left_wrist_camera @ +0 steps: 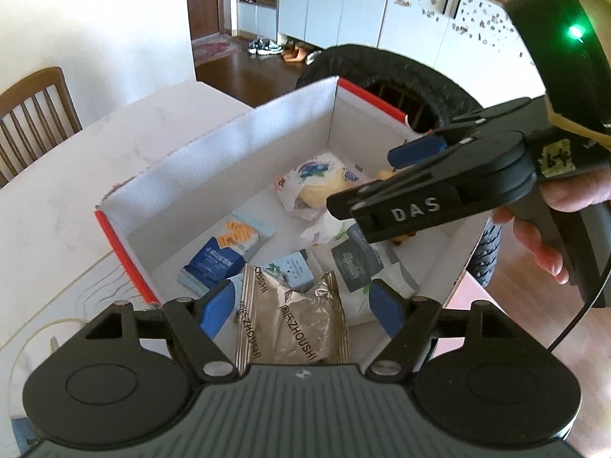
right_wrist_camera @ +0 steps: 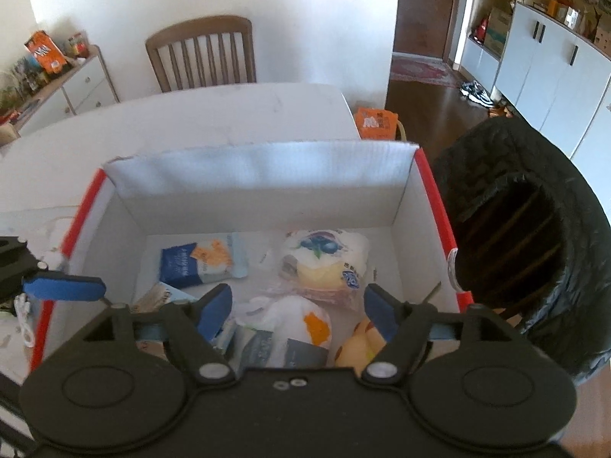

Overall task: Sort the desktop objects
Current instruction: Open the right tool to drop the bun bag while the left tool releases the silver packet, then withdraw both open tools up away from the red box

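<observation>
1. A plain white wall [right_wrist_camera: 313, 15] fills the upper middle of the right wrist view, brightly lit by daylight.
2. A wooden slat-back chair [right_wrist_camera: 200, 51] stands against it, behind the pale bench [right_wrist_camera: 214, 114].
3. At upper left, a low white drawer unit [right_wrist_camera: 86, 86] carries a clutter of boxes.
4. Dark wooden floor [right_wrist_camera: 424, 114] runs at upper right toward a brown door [right_wrist_camera: 424, 4] and a patterned rug [right_wrist_camera: 420, 70].
5. White cabinets [right_wrist_camera: 550, 72] with dark handles line the right edge; shoes [left_wrist_camera: 263, 45] lie on the floor below them.

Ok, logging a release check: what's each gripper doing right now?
Left gripper: open, holding nothing.
Right gripper: open, holding nothing.
</observation>
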Available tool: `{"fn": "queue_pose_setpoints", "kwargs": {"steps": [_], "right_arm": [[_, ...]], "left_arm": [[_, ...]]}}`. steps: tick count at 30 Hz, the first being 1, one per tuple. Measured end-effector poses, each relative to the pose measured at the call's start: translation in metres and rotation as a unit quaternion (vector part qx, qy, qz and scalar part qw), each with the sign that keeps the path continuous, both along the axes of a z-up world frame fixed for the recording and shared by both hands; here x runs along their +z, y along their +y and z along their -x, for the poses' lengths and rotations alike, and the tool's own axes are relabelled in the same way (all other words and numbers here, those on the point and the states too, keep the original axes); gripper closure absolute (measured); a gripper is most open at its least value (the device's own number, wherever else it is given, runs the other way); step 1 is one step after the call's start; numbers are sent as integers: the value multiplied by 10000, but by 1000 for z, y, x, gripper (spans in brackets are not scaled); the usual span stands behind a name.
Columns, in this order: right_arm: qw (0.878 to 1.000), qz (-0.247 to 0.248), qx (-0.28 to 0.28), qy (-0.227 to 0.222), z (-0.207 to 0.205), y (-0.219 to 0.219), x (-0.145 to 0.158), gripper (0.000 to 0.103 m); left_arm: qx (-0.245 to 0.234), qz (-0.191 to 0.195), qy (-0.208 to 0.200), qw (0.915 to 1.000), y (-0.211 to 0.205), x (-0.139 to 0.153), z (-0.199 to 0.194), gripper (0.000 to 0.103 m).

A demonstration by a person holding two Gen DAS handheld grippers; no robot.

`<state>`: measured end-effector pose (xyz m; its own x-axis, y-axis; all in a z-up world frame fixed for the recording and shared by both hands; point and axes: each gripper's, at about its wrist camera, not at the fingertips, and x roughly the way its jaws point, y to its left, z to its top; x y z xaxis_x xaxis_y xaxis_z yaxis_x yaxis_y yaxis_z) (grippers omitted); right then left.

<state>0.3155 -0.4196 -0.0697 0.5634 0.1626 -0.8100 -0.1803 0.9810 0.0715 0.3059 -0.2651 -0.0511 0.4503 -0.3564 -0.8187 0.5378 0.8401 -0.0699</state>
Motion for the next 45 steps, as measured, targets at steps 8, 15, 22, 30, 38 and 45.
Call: {"fn": "queue_pose_setpoints", "kwargs": {"steps": [8, 15, 22, 30, 38, 45], "right_arm": [[9988, -329, 86, -353, 24, 2, 29, 17], [9972, -393, 109, -625, 48, 9, 46, 13], [9956, -523, -11, -781, 69, 18, 53, 10], [9933, -645, -262, -920, 92, 33, 59, 9], [9929, -664, -310, -938, 113, 63, 61, 9], [9926, -707, -345, -928, 129, 97, 63, 9]], "left_arm": [[118, 235, -165, 9995, 21, 17, 13, 21], [223, 459, -212, 9985, 42, 27, 22, 18], [166, 588, -417, 9973, 58, 38, 34, 2], [154, 663, -615, 9958, 83, 45, 49, 0], [240, 857, -621, 9941, 124, 56, 64, 0], [338, 985, -675, 9923, 165, 63, 78, 0]]}}
